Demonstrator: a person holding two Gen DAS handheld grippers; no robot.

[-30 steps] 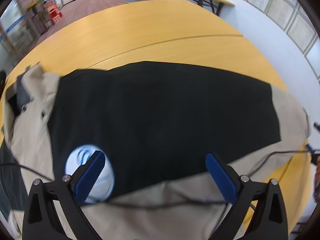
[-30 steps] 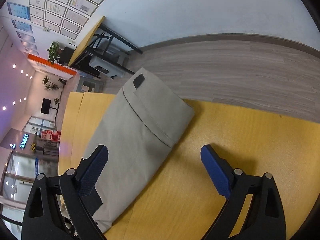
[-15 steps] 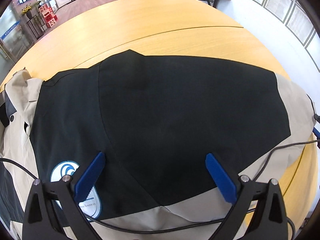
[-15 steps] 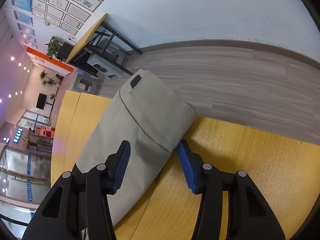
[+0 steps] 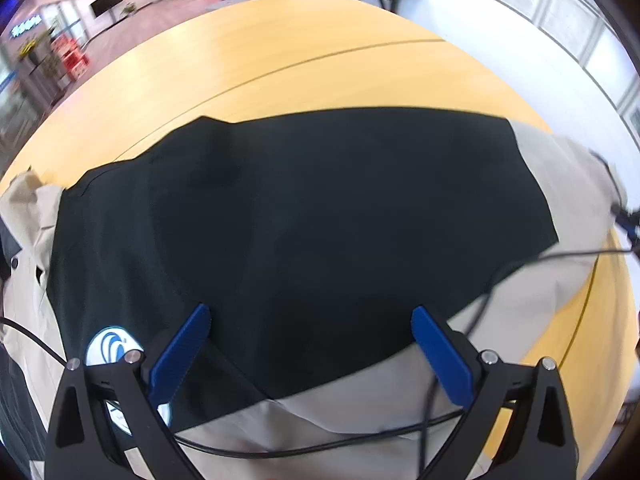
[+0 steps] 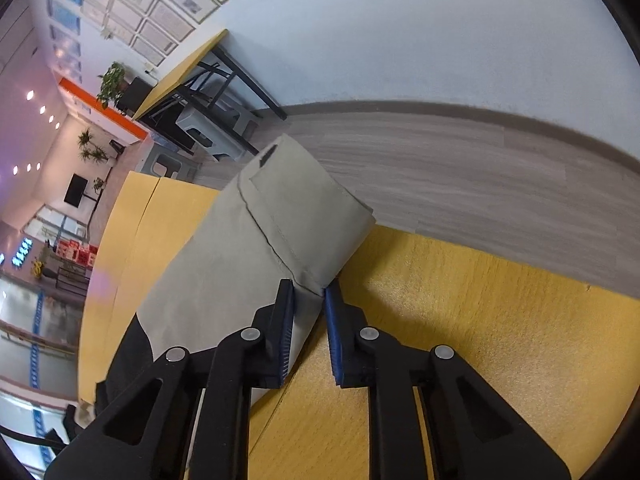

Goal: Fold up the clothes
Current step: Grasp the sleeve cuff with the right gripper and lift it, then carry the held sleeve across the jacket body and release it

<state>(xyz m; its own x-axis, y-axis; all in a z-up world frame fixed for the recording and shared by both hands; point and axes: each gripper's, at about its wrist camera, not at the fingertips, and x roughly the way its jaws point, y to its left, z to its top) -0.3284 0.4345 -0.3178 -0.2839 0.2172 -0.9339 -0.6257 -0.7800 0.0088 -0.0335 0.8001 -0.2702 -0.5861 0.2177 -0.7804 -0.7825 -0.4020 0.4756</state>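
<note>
A black and beige jacket [image 5: 304, 216] lies spread on the yellow table [image 5: 320, 48], with a white and blue round logo [image 5: 114, 346] at its lower left. My left gripper [image 5: 310, 344] is open and hovers just above the black panel. In the right wrist view the jacket's beige sleeve [image 6: 256, 256] reaches to the table's far edge, its cuff hanging over. My right gripper [image 6: 308, 300] is shut on the sleeve's edge near the cuff seam.
A black cable [image 5: 320, 446] runs across the beige hem below my left gripper. The table edge [image 6: 500, 252] drops to a grey wood floor [image 6: 480, 168] by a white wall. Another table and stools [image 6: 208, 92] stand further back.
My right gripper has moved forward and closed from wide open onto the sleeve's edge. My left gripper stays open and has shifted a little over the jacket.
</note>
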